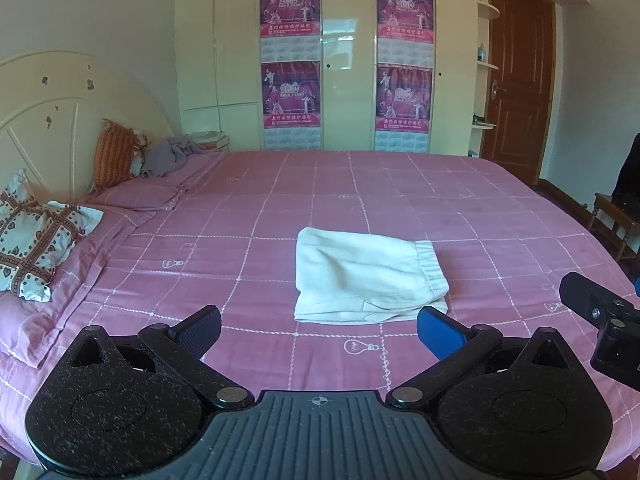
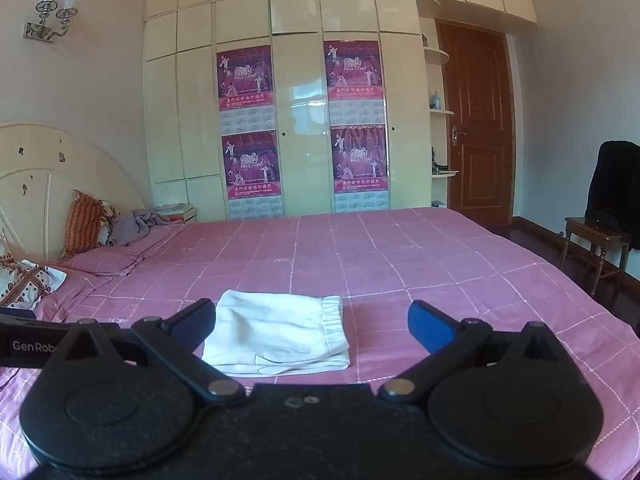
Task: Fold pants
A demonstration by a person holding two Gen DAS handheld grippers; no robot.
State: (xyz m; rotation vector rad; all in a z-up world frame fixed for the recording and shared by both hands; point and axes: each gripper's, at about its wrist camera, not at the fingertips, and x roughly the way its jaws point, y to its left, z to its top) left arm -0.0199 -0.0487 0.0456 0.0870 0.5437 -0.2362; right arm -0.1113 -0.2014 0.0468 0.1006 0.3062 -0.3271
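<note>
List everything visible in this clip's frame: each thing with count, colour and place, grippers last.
pants: 1, white, folded, middle of the bed near the front edge
bedspread: 1, pink with a white grid, covers the bed
headboard: 1, cream, chipped, far left
pillows: several at the head end; one white with hearts, one orange striped, pink ones
lilac cloth: 1, crumpled, far left corner of the bed
wardrobe: 1, cream, back wall
calendar posters: 4, purple and red, on wardrobe doors
door: 1, brown, shut, right of the wardrobe
wall lamp: 1, two shades, upper left wall
chair: 1, wooden, dark garment on it, right
left gripper: open, empty, short of the pants
right gripper: open, empty
</note>
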